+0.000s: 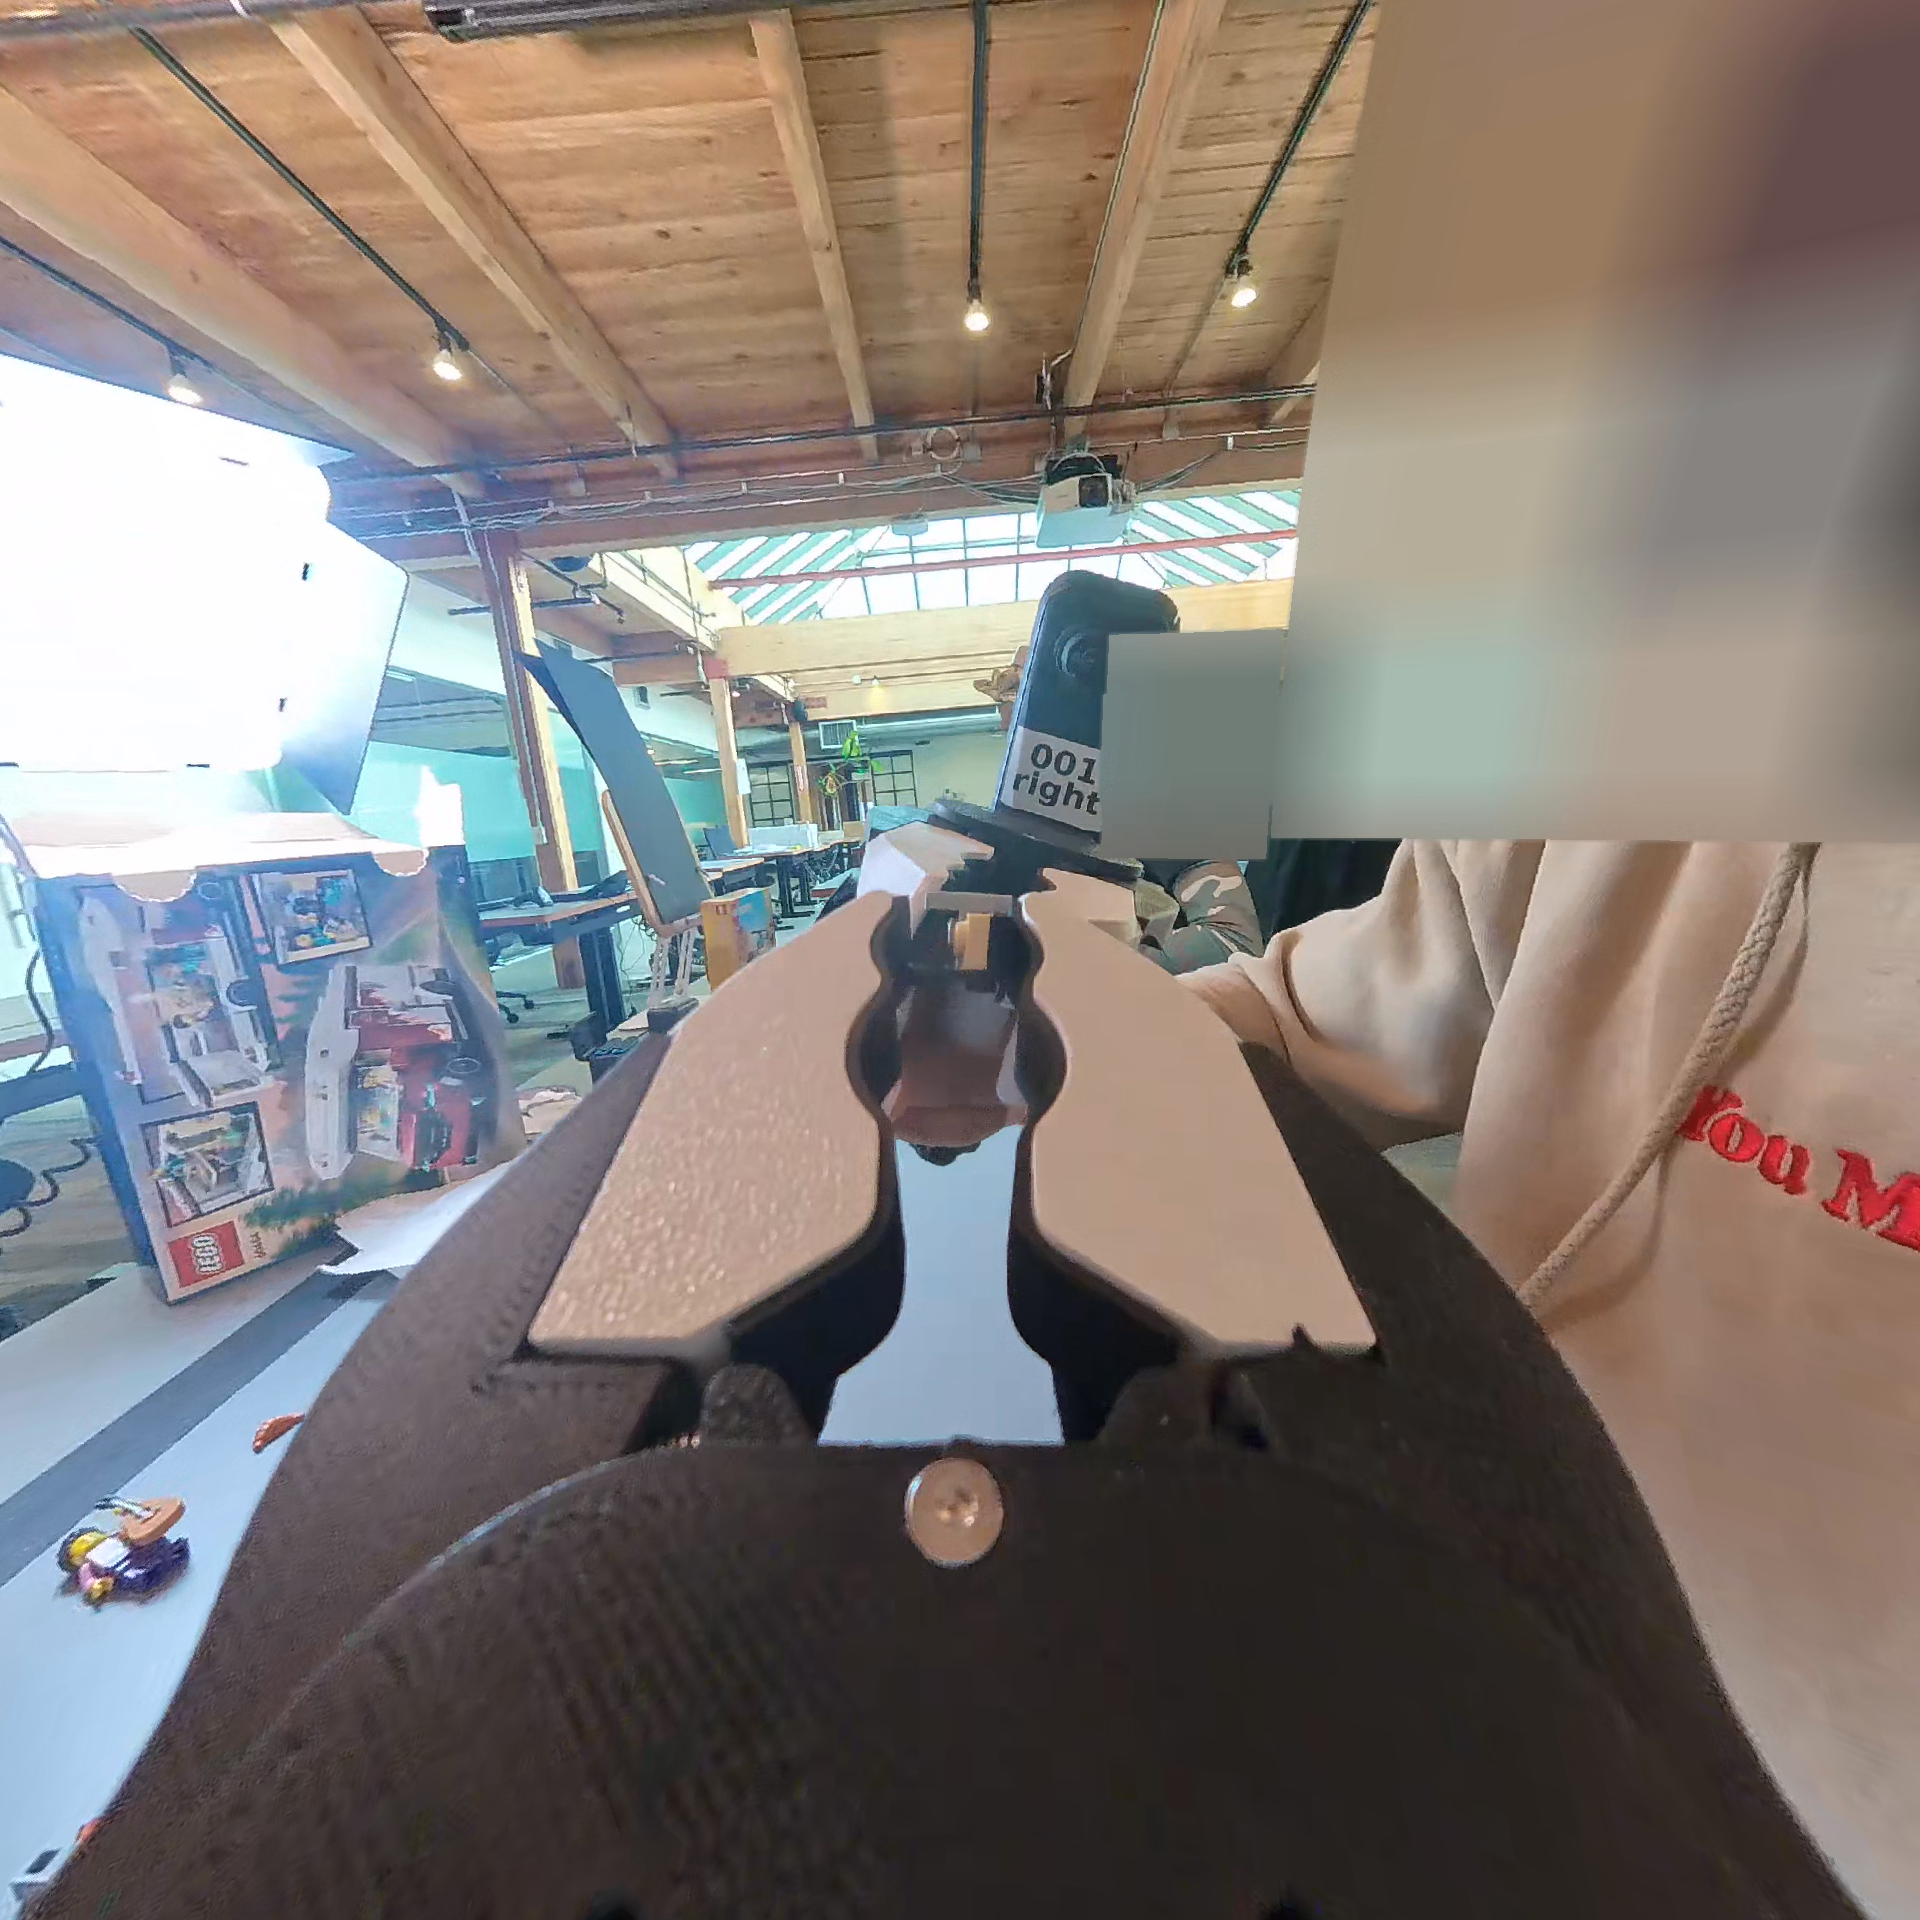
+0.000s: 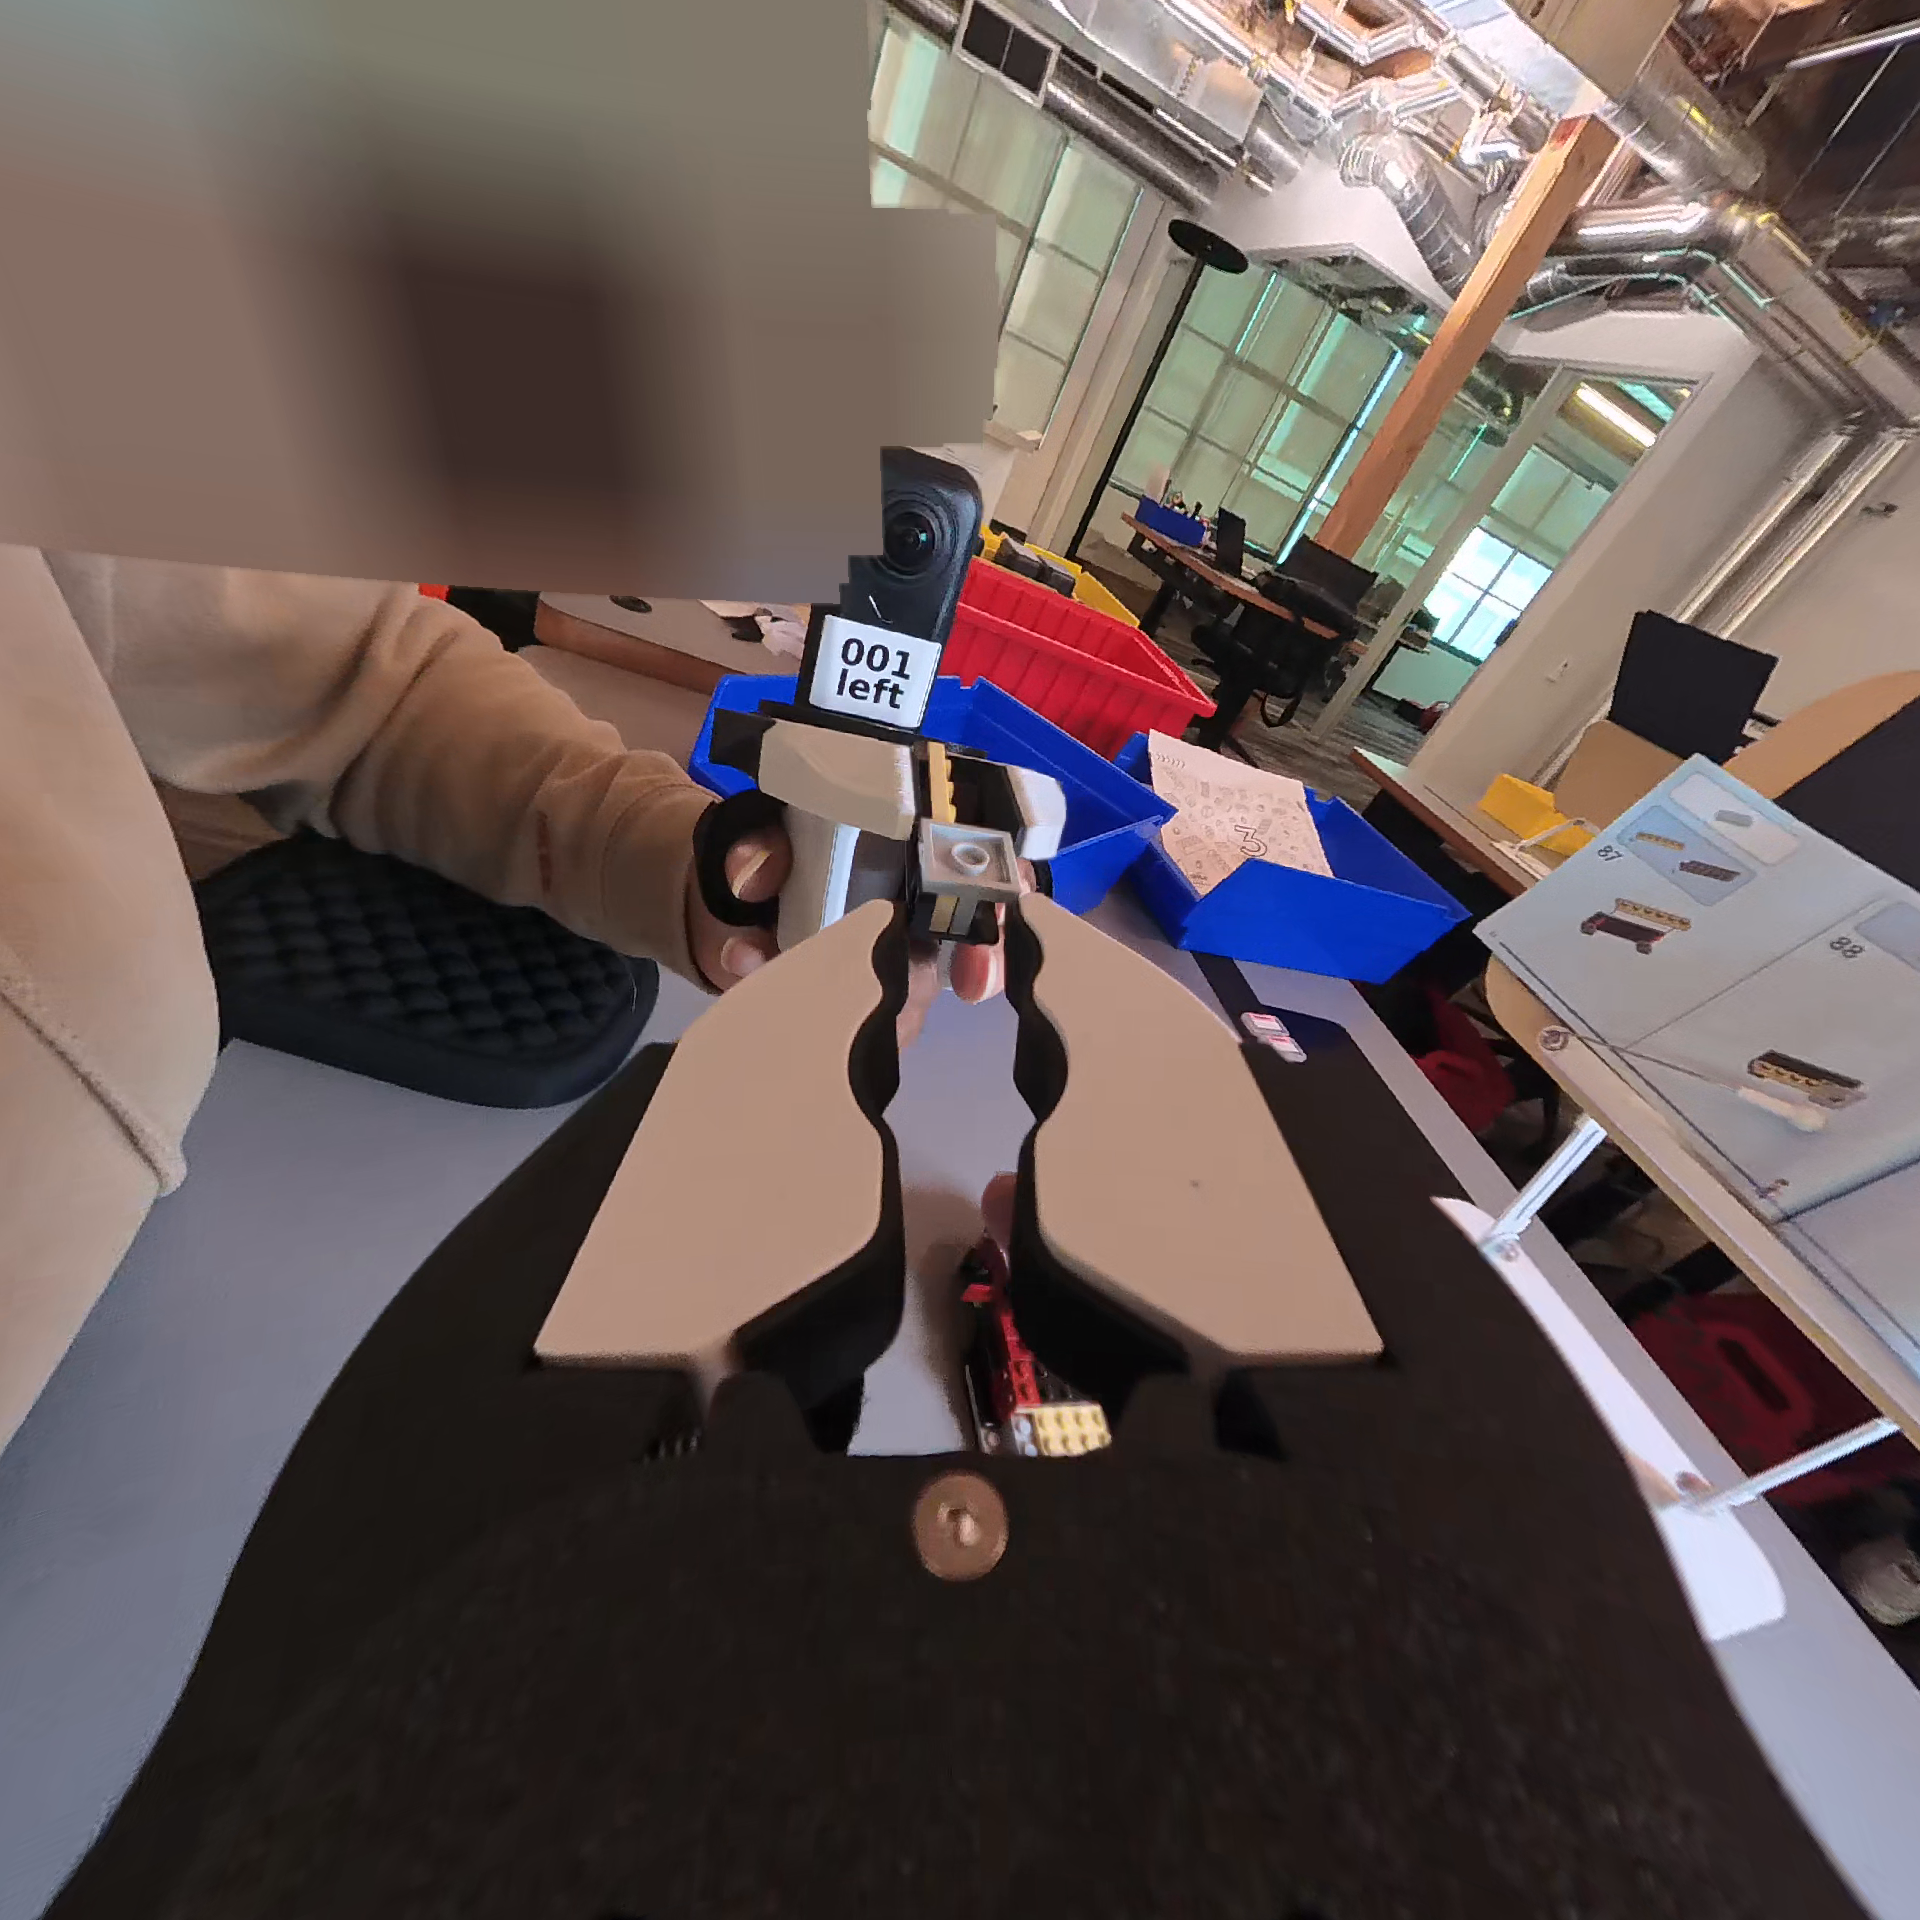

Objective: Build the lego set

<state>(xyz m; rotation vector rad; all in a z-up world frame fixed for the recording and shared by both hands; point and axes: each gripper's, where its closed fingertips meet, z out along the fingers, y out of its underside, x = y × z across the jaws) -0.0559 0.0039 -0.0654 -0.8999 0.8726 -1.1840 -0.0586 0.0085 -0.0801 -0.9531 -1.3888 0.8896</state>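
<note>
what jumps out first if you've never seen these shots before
The two handheld grippers meet tip to tip in mid-air: the left gripper clamps a small black and yellow brick assembly capped with a grey plate, and the right gripper has its fingertips at that assembly's lower end. Behind them sit blue bins and a red bin; a large toy set box stands at left on the table.

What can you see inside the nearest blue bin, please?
A white printed sheet leans inside the blue bin; the bin's front wall hides anything lying beneath it.
</note>
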